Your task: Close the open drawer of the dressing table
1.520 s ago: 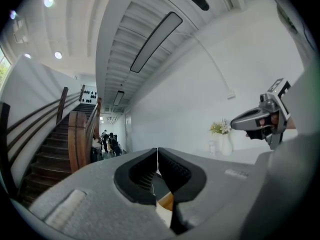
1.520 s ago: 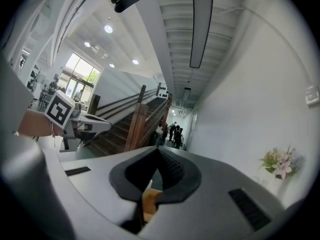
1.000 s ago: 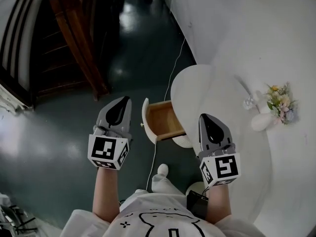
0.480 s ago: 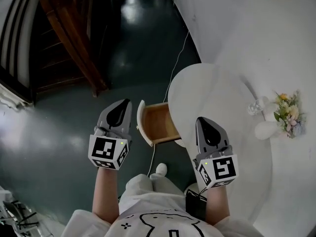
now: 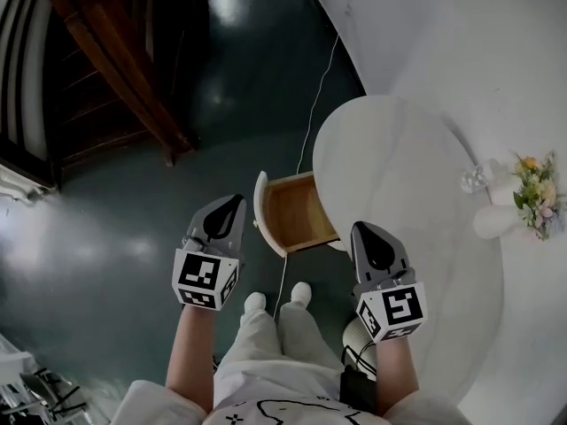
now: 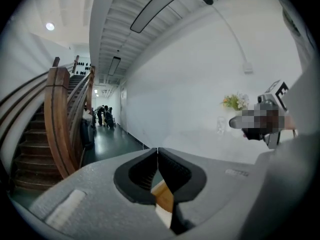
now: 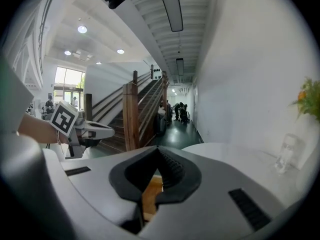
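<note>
The white dressing table (image 5: pixel 399 175) has a round top. Its wooden drawer (image 5: pixel 297 212) stands pulled out toward me, empty inside, with a white front panel (image 5: pixel 262 209) on its left end. My left gripper (image 5: pixel 232 204) hovers just left of that front panel, jaws shut with nothing between them. My right gripper (image 5: pixel 367 230) hangs over the table's near edge, right of the drawer, also shut and empty. In the left gripper view the jaw tips (image 6: pixel 157 151) meet, and the drawer's wood (image 6: pixel 164 196) shows below them. The right gripper view shows its jaws (image 7: pixel 159 150) closed too.
A vase of flowers (image 5: pixel 530 200) and a small glass (image 5: pixel 474 179) stand on the table's far right. A white cable (image 5: pixel 310 118) runs down the wall to the dark green floor (image 5: pixel 133 228). A wooden staircase (image 5: pixel 106 69) rises at the left. My feet (image 5: pixel 276 299) are below the drawer.
Both grippers have shifted slightly down and toward the drawer as the head view moved; the left gripper now sits closer to the drawer's front panel. Both stayed shut.
</note>
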The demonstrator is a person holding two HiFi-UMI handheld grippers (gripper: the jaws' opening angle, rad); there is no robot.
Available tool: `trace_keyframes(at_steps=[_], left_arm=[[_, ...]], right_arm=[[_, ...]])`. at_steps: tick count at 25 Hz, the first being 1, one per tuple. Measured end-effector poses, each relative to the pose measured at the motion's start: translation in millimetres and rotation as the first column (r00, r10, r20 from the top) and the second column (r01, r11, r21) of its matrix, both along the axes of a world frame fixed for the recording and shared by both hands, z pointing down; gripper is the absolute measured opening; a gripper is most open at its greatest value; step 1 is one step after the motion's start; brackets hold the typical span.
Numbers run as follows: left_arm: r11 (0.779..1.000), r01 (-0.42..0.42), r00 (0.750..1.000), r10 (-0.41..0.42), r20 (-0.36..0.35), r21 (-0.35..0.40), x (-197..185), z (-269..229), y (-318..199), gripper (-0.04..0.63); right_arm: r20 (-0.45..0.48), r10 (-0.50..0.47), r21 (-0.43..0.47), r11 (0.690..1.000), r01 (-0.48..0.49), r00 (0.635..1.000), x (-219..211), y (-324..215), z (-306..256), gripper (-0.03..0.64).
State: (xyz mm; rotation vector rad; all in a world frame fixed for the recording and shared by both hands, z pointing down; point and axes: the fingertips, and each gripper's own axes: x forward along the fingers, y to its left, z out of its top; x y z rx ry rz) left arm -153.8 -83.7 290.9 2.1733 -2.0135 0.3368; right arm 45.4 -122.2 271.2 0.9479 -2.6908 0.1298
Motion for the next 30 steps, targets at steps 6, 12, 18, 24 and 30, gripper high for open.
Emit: trace_keyframes(at_steps=[6, 12, 18, 24, 30], left_arm=[[0.992, -0.089, 0.996, 0.088, -0.014, -0.084, -1, 49, 7, 0.019], [0.982, -0.136, 0.991, 0.132, -0.037, -0.131, -7, 99, 14, 0.019], [0.972, -0.174, 0.984, 0.165, -0.067, -0.159, -9, 144, 16, 0.02], [0.963, -0.207, 0.977, 0.197, -0.075, -0.171, -9, 175, 14, 0.019], [0.955, -0.24, 0.97, 0.229, -0.079, -0.177, -6, 207, 15, 0.018]], right_arm=[[-0.029, 0.021, -0.036, 0.999, -0.022, 0.999, -14, 12, 30, -0.003], [-0.061, 0.062, -0.047, 0.997, -0.065, 0.996, -23, 23, 63, -0.003], [-0.085, 0.105, -0.055, 0.992, -0.109, 0.991, -26, 32, 91, -0.003], [-0.101, 0.103, -0.054, 0.993, -0.109, 0.99, -39, 36, 111, -0.003], [-0.104, 0.097, -0.036, 0.994, -0.101, 0.99, -50, 36, 124, -0.003]])
